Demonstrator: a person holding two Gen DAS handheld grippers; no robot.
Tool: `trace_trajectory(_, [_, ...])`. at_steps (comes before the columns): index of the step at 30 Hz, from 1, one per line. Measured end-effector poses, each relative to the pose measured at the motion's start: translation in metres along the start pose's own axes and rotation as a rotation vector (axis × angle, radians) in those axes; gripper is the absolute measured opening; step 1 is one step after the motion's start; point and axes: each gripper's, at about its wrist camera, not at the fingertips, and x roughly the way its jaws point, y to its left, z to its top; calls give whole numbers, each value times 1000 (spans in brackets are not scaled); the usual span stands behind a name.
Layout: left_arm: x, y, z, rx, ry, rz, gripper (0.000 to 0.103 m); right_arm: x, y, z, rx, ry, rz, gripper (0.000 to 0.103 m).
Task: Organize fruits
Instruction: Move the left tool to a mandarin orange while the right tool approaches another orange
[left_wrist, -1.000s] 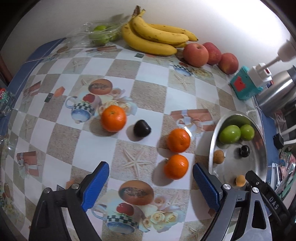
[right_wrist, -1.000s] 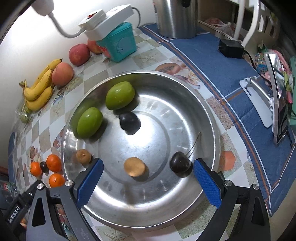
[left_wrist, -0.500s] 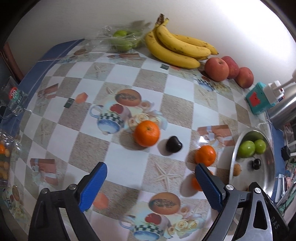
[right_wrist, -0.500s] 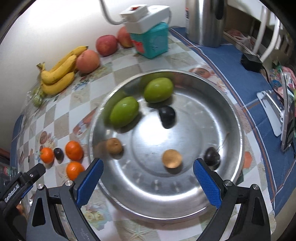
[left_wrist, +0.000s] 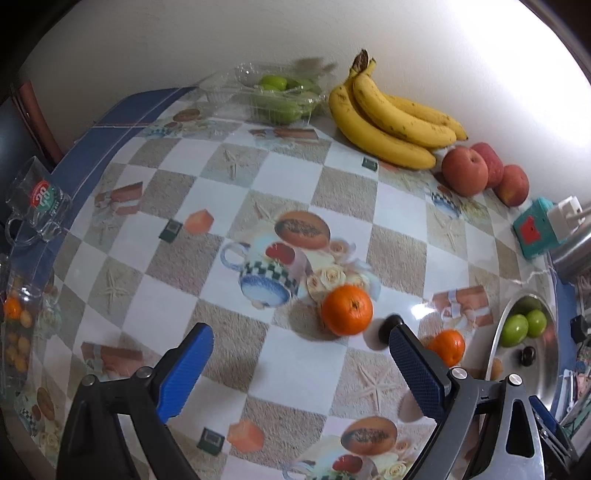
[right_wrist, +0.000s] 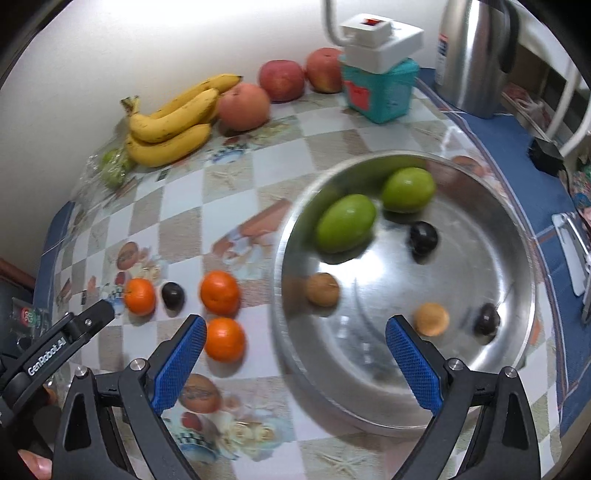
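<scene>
A: 3 oranges (right_wrist: 219, 298) sit loose on the tablecloth, just beside the steel bowl (right_wrist: 532, 280). Both grippers, left gripper (left_wrist: 301, 363) and right gripper (right_wrist: 295, 363), gape wide, empty.

B: Seemingly between picks; next, close around 1 orange.

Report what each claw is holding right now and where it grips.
Nothing is held. The left claw is open above the tablecloth with no fruit between its fingers, and the right claw is open over the bowl's near edge, also empty.

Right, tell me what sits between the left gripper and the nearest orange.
Nothing visible. The left gripper is open over bare checked tablecloth; the round orange lies just ahead, a small dark plum beside it by the right finger.
</scene>
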Motion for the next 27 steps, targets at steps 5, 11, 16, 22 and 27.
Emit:
trace_trajectory(5, [1, 5, 9, -7, -36, 8, 98, 2, 18, 8, -18, -7, 10, 98])
trace_trajectory(11, [3, 4, 15, -10, -45, -25, 98, 10, 35, 19, -25, 0, 32, 98])
trace_trajectory(16, [13, 5, 19, -22, -13, -36, 98, 17, 42, 27, -20, 20, 42, 98])
trace_trajectory(22, [15, 10, 30, -53, -37, -41, 98, 24, 45, 36, -45, 32, 46, 98])
trace_trajectory(27, [21, 5, 34, -38, -31, -25, 98, 22, 51, 42, -103, 10, 5, 98])
